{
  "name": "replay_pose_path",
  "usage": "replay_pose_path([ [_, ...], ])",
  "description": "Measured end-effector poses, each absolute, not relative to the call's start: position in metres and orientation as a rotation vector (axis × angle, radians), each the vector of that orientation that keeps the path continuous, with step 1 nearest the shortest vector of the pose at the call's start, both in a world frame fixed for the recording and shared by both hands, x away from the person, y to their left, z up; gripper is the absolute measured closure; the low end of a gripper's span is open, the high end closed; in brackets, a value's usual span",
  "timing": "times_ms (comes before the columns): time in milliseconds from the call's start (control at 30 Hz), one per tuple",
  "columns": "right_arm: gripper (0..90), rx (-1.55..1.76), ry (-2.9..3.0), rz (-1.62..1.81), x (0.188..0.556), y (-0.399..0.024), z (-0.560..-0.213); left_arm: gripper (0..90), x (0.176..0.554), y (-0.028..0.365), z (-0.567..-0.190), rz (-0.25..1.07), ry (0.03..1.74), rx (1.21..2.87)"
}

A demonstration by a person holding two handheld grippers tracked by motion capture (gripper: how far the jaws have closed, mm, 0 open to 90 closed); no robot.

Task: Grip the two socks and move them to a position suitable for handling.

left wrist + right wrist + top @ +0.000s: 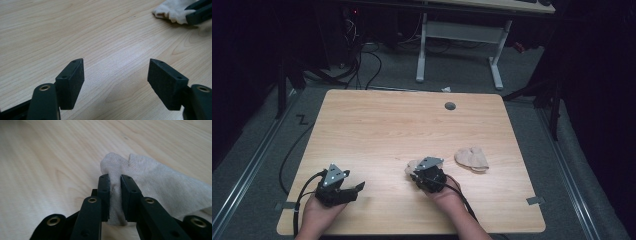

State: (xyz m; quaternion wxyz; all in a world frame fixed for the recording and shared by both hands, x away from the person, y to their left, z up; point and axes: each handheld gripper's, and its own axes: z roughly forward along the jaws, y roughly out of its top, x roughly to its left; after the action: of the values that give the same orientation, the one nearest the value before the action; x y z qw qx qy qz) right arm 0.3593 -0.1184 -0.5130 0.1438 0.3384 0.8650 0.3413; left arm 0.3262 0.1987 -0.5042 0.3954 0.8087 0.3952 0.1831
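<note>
Left gripper: jaws spread wide over bare wood near the desk's front left corner, nothing between them.
Right gripper: jaws pinched tight on a fold of a pale sock, near the middle of the desk's front edge.
Second sock: lies crumpled on the wood, just right of the held one, toward the desk's right edge.

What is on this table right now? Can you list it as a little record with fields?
Surface: light wooden table
Held item: pale beige fabric sock, pinched by the right gripper
Second item: another beige sock, lying loose to the right
Left gripper: jaws wide apart, nothing between them
Hands: one behind each gripper
</note>
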Motion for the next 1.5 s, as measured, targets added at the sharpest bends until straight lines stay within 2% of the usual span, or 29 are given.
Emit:
replay_pose_path([
  [100, 75.6, 0.947, 2.529, 1.012, 0.355, -0.112, -0.514, 30.0, 0.326, 0.198, -0.504, 0.464, 0.998, 2.052],
  [133, 73.2, 0.937, 2.539, 1.021, 0.353, -0.109, -0.514, 30.0, 0.327, 0.198, -0.505, 0.463, 0.998, 2.052],
  [167, 67.0, 0.909, 2.540, 1.046, 0.349, -0.104, -0.509, 30.0, 0.327, 0.198, -0.505, 0.463, 0.998, 2.053],
  [200, 67.0, 0.909, 2.540, 1.046, 0.349, -0.104, -0.509, 30.0, 0.327, 0.198, -0.505, 0.462, 0.999, 2.053],
  [300, 62.7, 0.929, 2.471, 1.128, 0.347, -0.112, -0.492, 30.0, 0.327, 0.198, -0.505, 0.463, 0.996, 2.054],
  [367, 64.3, 0.934, 2.444, 1.148, 0.348, -0.117, -0.487, 30.0, 0.327, 0.199, -0.505, 0.463, 0.996, 2.054],
  [400, 85.3, 0.929, 2.361, 1.170, 0.350, -0.132, -0.479, 30.0, 0.327, 0.199, -0.505, 0.462, 0.997, 2.052],
  [433, 85.3, 0.929, 2.361, 1.170, 0.350, -0.132, -0.479, 30.0, 0.327, 0.199, -0.505, 0.462, 0.997, 2.052],
  [467, 90.0, 0.949, 2.293, 1.135, 0.359, -0.143, -0.476, 30.2, 0.328, 0.199, -0.505, 0.462, 0.994, 2.058],
  [567, 90.0, 1.003, 2.262, 1.091, 0.372, -0.151, -0.481, 30.3, 0.328, 0.198, -0.505, 0.457, 0.994, 2.061],
  [600, 89.9, 1.056, 2.256, 1.024, 0.389, -0.157, -0.493, 30.3, 0.328, 0.198, -0.506, 0.457, 0.992, 2.060],
  [667, 87.5, 1.096, 2.262, 0.987, 0.398, -0.159, -0.501, 30.4, 0.328, 0.198, -0.505, 0.455, 0.989, 2.062],
  [867, 87.7, 1.105, 2.326, 0.905, 0.405, -0.156, -0.517, 30.5, 0.329, 0.198, -0.506, 0.452, 0.992, 2.059],
  [1267, 85.5, 1.030, 2.464, 0.903, 0.363, -0.151, -0.519, 30.5, 0.327, 0.199, -0.502, 0.456, 0.977, 2.044],
  [1300, 84.5, 0.990, 2.493, 0.916, 0.351, -0.146, -0.519, 30.5, 0.327, 0.198, -0.502, 0.455, 0.969, 2.056],
  [1500, 81.3, 0.893, 2.569, 0.957, 0.330, -0.125, -0.520, 30.5, 0.329, 0.195, -0.502, 0.451, 0.964, 2.061],
])
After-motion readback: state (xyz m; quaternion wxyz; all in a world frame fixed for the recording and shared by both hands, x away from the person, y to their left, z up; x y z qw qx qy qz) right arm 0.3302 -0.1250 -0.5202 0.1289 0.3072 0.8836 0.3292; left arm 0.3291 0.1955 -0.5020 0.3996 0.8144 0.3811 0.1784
